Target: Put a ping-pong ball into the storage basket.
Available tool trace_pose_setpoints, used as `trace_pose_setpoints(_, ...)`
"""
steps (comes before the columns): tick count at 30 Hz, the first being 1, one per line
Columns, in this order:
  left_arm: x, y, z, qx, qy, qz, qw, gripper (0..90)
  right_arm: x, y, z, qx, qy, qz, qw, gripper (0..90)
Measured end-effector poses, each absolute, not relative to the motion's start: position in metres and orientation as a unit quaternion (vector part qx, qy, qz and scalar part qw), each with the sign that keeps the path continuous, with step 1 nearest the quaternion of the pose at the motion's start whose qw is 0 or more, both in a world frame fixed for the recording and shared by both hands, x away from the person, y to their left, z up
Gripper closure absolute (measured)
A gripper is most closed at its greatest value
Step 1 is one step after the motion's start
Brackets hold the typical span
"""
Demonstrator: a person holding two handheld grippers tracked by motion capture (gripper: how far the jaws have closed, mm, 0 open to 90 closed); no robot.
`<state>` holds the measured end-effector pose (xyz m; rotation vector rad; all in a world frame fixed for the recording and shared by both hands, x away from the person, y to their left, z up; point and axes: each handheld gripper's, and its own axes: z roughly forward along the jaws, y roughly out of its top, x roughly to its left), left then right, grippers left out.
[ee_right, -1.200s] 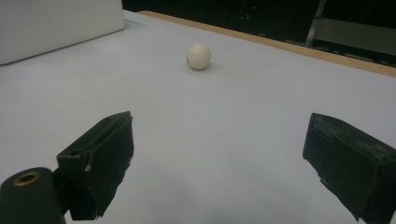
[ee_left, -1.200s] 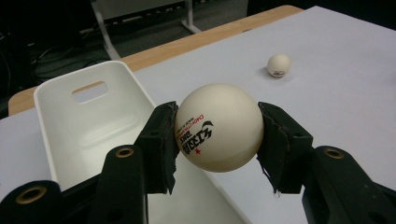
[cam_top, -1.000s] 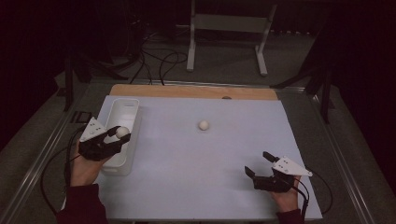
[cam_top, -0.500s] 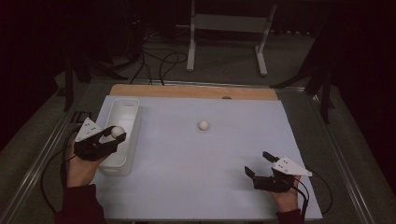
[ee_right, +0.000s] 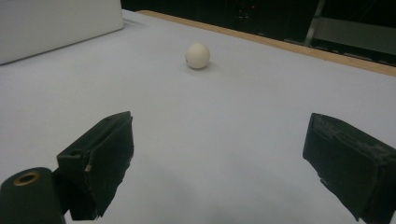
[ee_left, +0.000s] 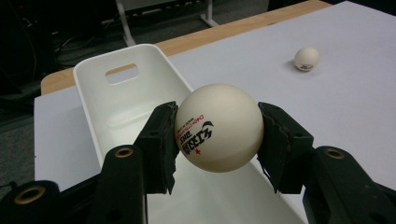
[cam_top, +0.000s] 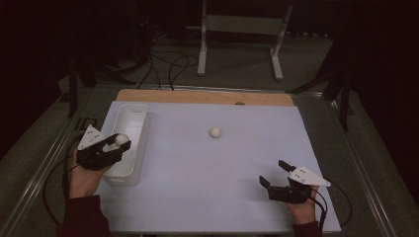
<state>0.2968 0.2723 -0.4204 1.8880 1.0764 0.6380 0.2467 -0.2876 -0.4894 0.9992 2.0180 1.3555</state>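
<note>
I take the white bin as my landmark and work rightward from it. My left gripper hangs over the bin's near half, its jaws clamped on a white ping-pong ball, one pad on each side of the ball. The ball sits above the bin's open trough, not yet down in it.

As I judge it, the main risk is the release. The ball is light and bouncy, and if I let go from this height it could hop off the bin's floor and out over the low wall onto the table. The grip is on a round surface, so a small twist of my hand could squirt it out sideways before I am ready.

The ball's print reads sideways: a black logo, what looks like "DHS", a smaller line I cannot make out, and a red star.

Right of the bin, well apart, a second ball rests on the table; its mark is too small to read. Farthest right, my right gripper sits low with jaws wide and empty.
</note>
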Motion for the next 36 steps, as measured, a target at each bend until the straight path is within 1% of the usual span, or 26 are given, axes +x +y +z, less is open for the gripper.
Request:
trace_pose_setpoints(4,0.297,0.274,-0.42,0.747,0.443,0.262,0.422,49.3,0.247,-0.287,-0.489,0.368,0.742,0.499,0.254,8.5)
trace_pose_setpoints(5,0.297,0.274,-0.42,0.74,0.451,0.267,0.422,43.2,0.247,-0.287,-0.489,0.368,0.742,0.499,0.254,8.6)
trace_pose_setpoints(6,0.297,0.275,-0.419,0.733,0.458,0.269,0.425,34.6,0.247,-0.287,-0.49,0.368,0.743,0.498,0.255,8.5)
trace_pose_setpoints(7,0.298,0.275,-0.419,0.73,0.462,0.266,0.428,21.4,0.247,-0.287,-0.49,0.368,0.743,0.498,0.254,8.6)
trace_pose_setpoints(8,0.299,0.276,-0.418,0.726,0.468,0.263,0.431,14.3,0.247,-0.287,-0.49,0.368,0.743,0.498,0.254,8.6)
trace_pose_setpoints(9,0.299,0.275,-0.418,0.724,0.47,0.264,0.43,7.5,0.247,-0.287,-0.49,0.368,0.743,0.498,0.254,8.6)
trace_pose_setpoints(11,0.3,0.275,-0.417,0.723,0.472,0.26,0.433,1.3,0.247,-0.287,-0.49,0.368,0.743,0.498,0.254,8.6)
trace_pose_setpoints(13,0.3,0.275,-0.417,0.722,0.471,0.26,0.435,0.2,0.247,-0.287,-0.49,0.369,0.743,0.497,0.254,8.5)
trace_pose_setpoints(24,0.298,0.27,-0.414,0.726,0.455,0.257,0.447,0.0,0.247,-0.287,-0.49,0.368,0.743,0.497,0.255,8.6)
trace_pose_setpoints(36,0.302,0.253,-0.417,0.74,0.442,0.243,0.445,0.0,0.247,-0.287,-0.49,0.368,0.743,0.497,0.255,8.5)
